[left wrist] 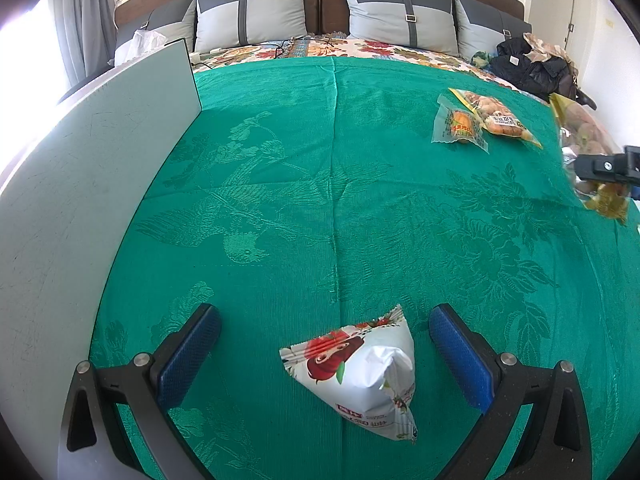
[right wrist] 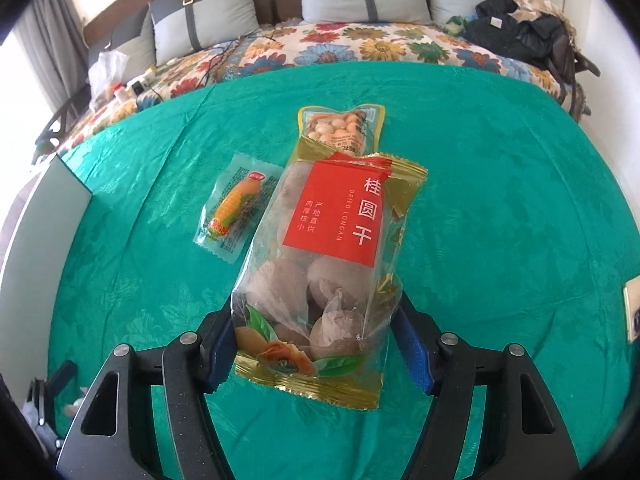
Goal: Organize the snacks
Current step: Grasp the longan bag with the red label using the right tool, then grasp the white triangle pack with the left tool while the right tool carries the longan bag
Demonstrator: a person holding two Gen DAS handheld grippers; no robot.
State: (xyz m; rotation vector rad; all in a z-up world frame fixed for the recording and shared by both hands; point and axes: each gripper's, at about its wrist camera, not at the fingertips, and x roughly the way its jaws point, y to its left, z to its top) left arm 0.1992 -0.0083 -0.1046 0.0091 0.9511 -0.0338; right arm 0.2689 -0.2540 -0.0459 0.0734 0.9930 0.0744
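My left gripper (left wrist: 325,330) is open; a white snack packet with red fruit print (left wrist: 360,372) lies on the green cloth (left wrist: 320,184) between its blue pads, untouched. My right gripper (right wrist: 316,336) is shut on a clear bag of dried longan with a red label (right wrist: 324,256), held above the cloth; the bag also shows at the right edge of the left wrist view (left wrist: 592,148). A corn-print packet (right wrist: 236,208) and a peanut bag (right wrist: 344,128) lie beyond it, also seen in the left wrist view as the corn packet (left wrist: 460,124) and peanut bag (left wrist: 496,116).
A white-grey board (left wrist: 80,200) stands along the left edge of the cloth. Pillows (left wrist: 248,16) and a floral bedspread (right wrist: 360,44) lie at the back. Dark clothes (left wrist: 532,64) are piled at the back right. A phone-like object (right wrist: 632,312) lies at the right edge.
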